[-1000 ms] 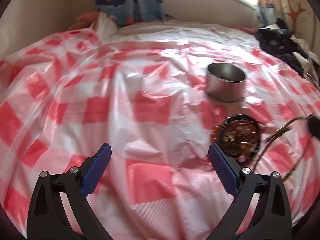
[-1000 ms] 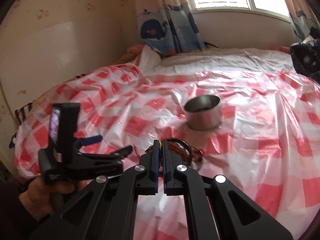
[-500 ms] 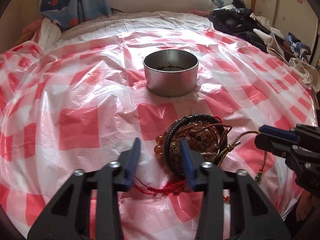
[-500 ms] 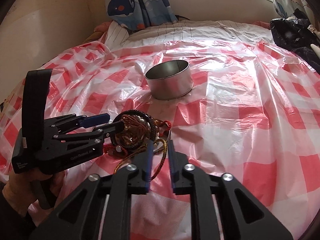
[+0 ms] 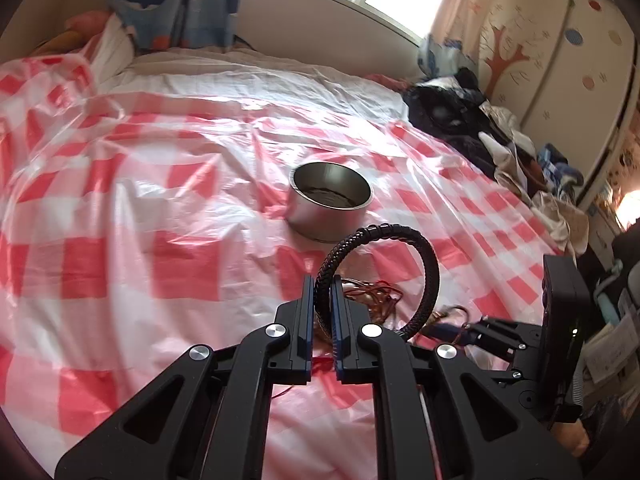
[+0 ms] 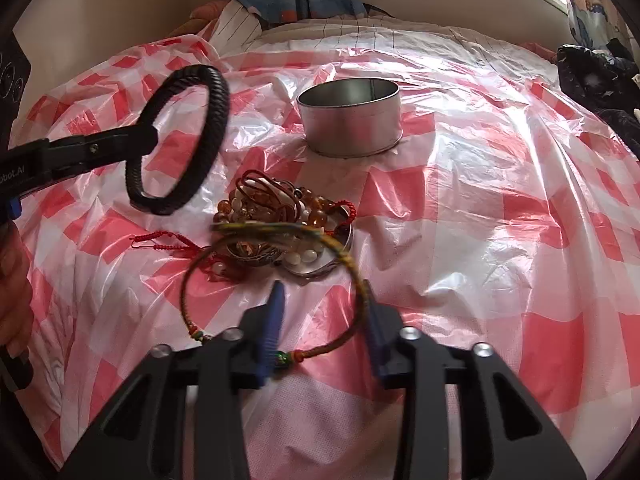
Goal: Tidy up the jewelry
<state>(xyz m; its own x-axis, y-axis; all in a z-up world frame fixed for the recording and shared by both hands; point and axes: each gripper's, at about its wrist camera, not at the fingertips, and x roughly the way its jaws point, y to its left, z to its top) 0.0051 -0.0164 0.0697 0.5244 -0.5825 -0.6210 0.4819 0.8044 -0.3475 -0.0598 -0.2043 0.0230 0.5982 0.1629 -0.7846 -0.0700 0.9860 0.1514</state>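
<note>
My left gripper (image 5: 322, 284) is shut on a black braided bracelet (image 5: 424, 264) and holds it up off the bed. In the right wrist view the left gripper (image 6: 152, 140) and the black bracelet (image 6: 218, 120) hang at the left, above the jewelry pile (image 6: 276, 220). That pile of bead bracelets lies on a round metal lid (image 6: 347, 240). My right gripper (image 6: 322, 296) has its jaws apart and closing. A thin woven cord bracelet (image 6: 352, 264) loops around its left finger, one side lying between the jaws. A round metal tin (image 6: 352, 120) stands open behind the pile.
A red-and-white checked plastic sheet (image 6: 480, 200) covers the bed. A red cord bracelet (image 6: 160, 240) trails left of the pile. Dark clothes (image 5: 452, 112) are heaped at the far right. A person's hand (image 6: 12, 288) holds the left gripper's handle.
The left gripper closed on the black bracelet and lifted it off the pile. The right gripper went from shut to apart and sank toward the cord bracelet.
</note>
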